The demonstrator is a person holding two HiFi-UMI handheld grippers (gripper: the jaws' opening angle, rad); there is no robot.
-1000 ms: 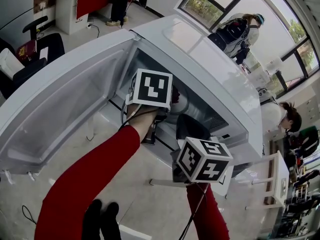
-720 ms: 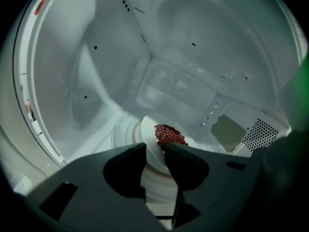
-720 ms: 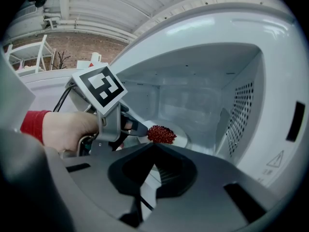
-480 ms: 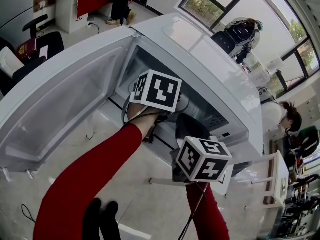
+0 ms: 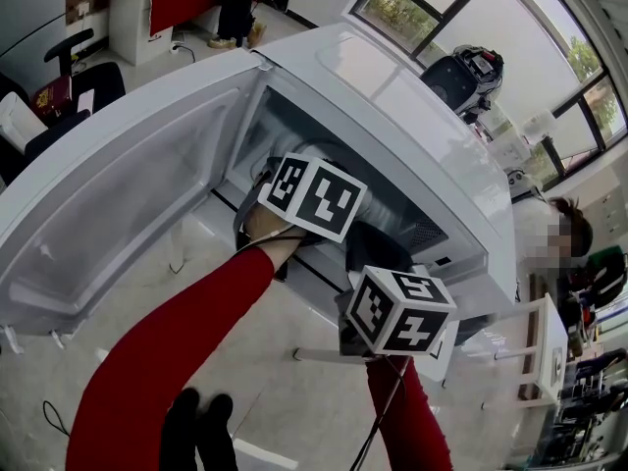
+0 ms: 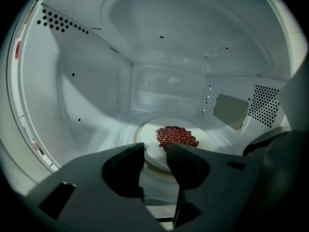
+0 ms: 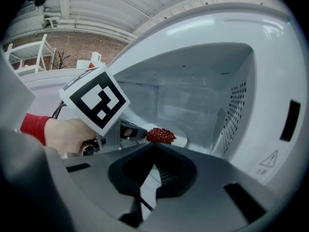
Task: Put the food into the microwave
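Note:
The white microwave (image 5: 392,116) stands with its door (image 5: 118,194) swung wide to the left. Inside, a heap of small red food (image 6: 176,137) lies on a white plate (image 6: 149,151) on the oven floor. My left gripper (image 6: 155,151) reaches into the cavity at the plate's near rim. Its jaws are opening, and the rim shows in the gap with neither pad pressing on it. My right gripper (image 7: 153,146) hangs outside the opening, shut with nothing in it. From there I see the left gripper's marker cube (image 7: 95,100) and the food (image 7: 161,136) just past it.
The cavity walls and ceiling (image 6: 159,42) close in around the left gripper. A vent panel (image 7: 234,115) lines the right wall. Behind the microwave a person with a backpack (image 5: 469,72) stands by the windows. Office chairs (image 5: 59,96) are at far left and a white frame (image 5: 535,351) at right.
The left gripper's marker cube has rolled clockwise in place at the oven mouth. The right gripper has kept still. The person by the windows has shifted.

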